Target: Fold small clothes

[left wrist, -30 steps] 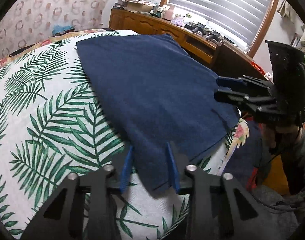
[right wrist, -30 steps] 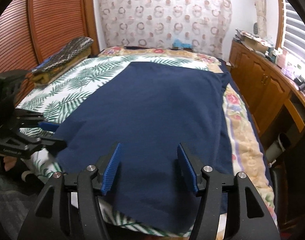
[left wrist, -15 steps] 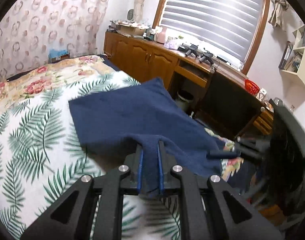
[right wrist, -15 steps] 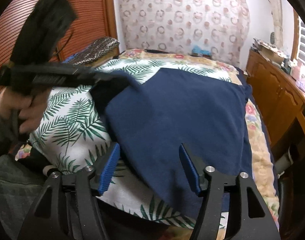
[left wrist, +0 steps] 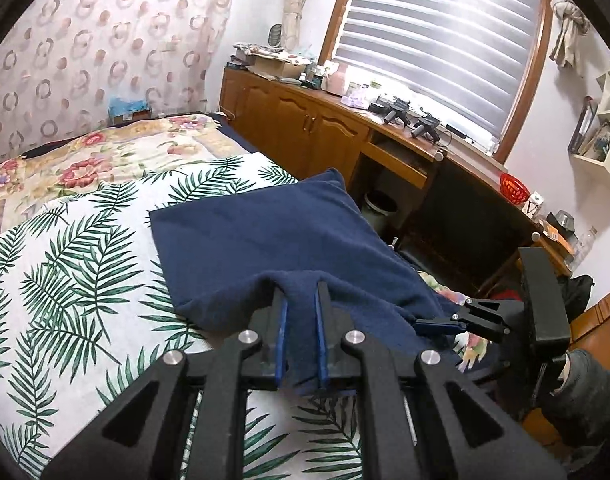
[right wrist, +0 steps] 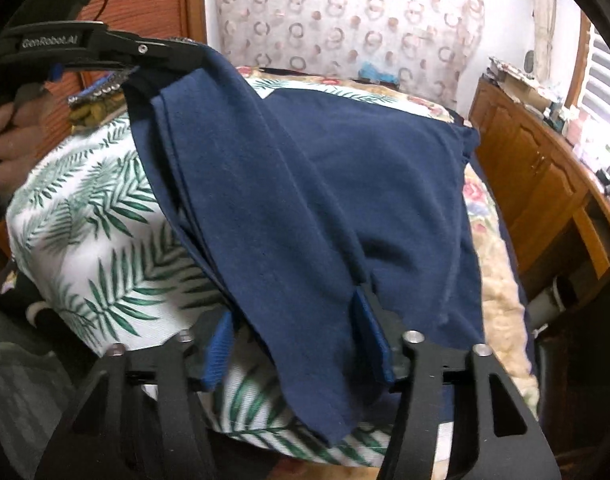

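Bed (left wrist: 65, 280): left gripper (left wrist: 301, 308) pinches navy cloth (left wrist: 265, 240).

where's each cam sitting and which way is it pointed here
Left wrist: on the left gripper, looking across the palm-leaf bedspread toward the slatted window blind; its jaws pinch the dark blue cotton garment; the right gripper shows at right.
Right wrist: on the right gripper, looking up the bed toward the ring-patterned curtain; the left gripper and a hand show top left.
Shared: garment, bedspread, wooden cabinets, curtain.
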The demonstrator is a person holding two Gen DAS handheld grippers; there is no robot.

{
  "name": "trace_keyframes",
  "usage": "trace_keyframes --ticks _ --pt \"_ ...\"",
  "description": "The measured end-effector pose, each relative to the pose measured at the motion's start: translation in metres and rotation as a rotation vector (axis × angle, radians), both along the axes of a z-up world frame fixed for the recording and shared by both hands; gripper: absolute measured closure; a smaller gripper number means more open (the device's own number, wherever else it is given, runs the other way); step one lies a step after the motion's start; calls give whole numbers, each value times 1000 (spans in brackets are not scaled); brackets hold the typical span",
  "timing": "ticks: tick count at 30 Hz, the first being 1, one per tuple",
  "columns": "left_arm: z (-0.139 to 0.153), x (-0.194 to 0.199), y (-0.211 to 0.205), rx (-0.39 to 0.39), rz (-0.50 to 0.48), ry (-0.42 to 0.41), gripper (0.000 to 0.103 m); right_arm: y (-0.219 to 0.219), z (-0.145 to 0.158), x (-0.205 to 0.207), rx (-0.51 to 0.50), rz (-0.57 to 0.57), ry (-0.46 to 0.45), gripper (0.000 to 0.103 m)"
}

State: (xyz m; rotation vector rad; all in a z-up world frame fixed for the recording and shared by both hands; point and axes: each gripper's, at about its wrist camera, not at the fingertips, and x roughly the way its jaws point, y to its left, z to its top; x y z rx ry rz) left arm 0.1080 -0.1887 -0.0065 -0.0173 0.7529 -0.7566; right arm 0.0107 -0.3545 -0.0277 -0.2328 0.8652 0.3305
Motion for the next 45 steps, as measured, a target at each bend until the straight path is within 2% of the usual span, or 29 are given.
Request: trace_keyframes --ticks 2,3,4,7,13,17,22,29,32,34,38,40,42,44,45 --pt "-2 1 3 -5 2 9 94 0 0 2 -30 3 -19 76" --pt "-2 1 3 -4 4 9 94 0 1 2 -45 2 -32 90" --pt "-1 -1 4 1 9 3 94 -2 2 2 -46 6 -37 96" --pt "4 0 8 11 28 -13 94 -6 20 4 -44 16 -89 99" --pt "14 17 17 4 61 -40 93 -5 69 43 -70 56 -209 99" --pt "12 37 21 10 94 -48 93 4 86 82 -85 99 -256 99" --pt "3 72 22 27 120 -12 93 8 84 131 -83 150 -225 99" --pt "-23 108 18 44 112 70 90 5 55 178 -53 175 -126 99" --pt "-26 114 21 51 111 81 80 2 42 191 -40 181 -91 98" --pt "-21 113 26 48 125 54 61 3 37 199 -39 183 -75 98" --pt "-19 118 37 44 131 47 57 -2 34 213 -26 177 -49 97" --pt "-24 123 39 54 130 58 57 -6 36 221 -10 156 -47 81" --pt "-32 129 39 67 128 79 57 -10 40 229 8 136 -53 80" --pt "-42 135 34 89 120 96 57 -13 47 238 22 115 -64 72" --pt "-46 138 31 99 114 101 56 -14 49 239 15 101 -75 62"
